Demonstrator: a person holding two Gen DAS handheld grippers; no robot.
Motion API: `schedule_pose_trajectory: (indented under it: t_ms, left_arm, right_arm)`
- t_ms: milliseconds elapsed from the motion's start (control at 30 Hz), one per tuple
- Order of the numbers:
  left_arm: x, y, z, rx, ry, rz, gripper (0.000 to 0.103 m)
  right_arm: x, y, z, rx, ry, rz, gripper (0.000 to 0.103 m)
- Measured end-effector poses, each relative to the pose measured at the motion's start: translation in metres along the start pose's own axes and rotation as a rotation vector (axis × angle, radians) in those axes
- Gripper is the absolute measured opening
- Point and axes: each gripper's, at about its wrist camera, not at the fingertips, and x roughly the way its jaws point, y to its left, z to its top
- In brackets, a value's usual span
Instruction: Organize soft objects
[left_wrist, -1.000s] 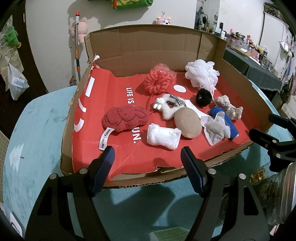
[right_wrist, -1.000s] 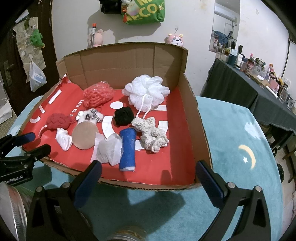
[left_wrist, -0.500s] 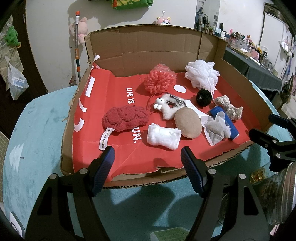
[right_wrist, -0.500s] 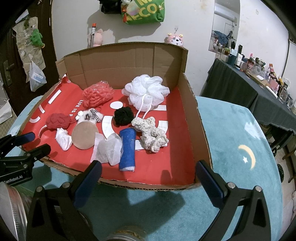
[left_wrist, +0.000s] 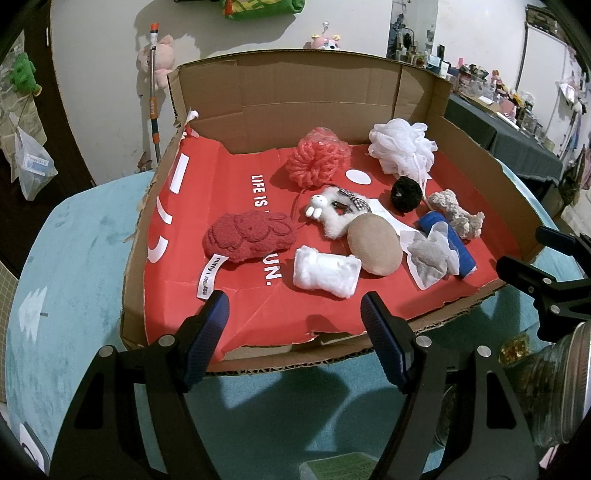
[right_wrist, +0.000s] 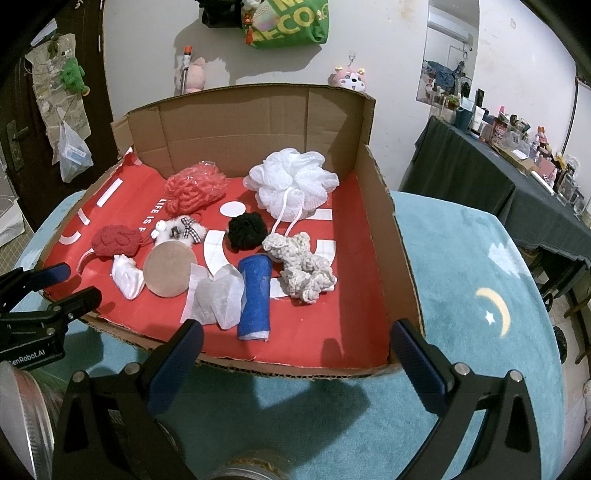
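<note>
A shallow cardboard box (left_wrist: 306, 88) (right_wrist: 402, 258) with a red floor holds several soft things: a red plush (left_wrist: 249, 235) (right_wrist: 114, 240), a white cloth roll (left_wrist: 327, 271) (right_wrist: 127, 277), a tan round puff (left_wrist: 375, 244) (right_wrist: 170, 267), a small white bunny toy (left_wrist: 334, 212), a coral yarn ball (left_wrist: 318, 157) (right_wrist: 195, 190), a white mesh pouf (left_wrist: 402, 146) (right_wrist: 291, 182), a black pompom (left_wrist: 406, 192) (right_wrist: 246, 230), a blue roll (right_wrist: 254, 297) and a cream crochet piece (right_wrist: 301, 266). My left gripper (left_wrist: 295, 321) hovers open before the box's near edge. My right gripper (right_wrist: 297, 349) is open there too, further right.
The box lies on a teal cloth (right_wrist: 480, 266) with a moon print. A glass jar (left_wrist: 554, 376) stands at the near right of the left view. A dark cluttered table (right_wrist: 517, 166) stands at the far right; plush toys and bags hang on the wall.
</note>
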Motion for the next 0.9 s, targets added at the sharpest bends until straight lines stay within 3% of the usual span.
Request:
schedule_pose_trajectory:
  t_ms: [900]
  left_arm:
    - [0.0001,0.0005,-0.0003,0.0,0.003,-0.006,0.073]
  right_arm:
    - [0.0001,0.0001,0.0,0.0,0.001,0.0,0.103]
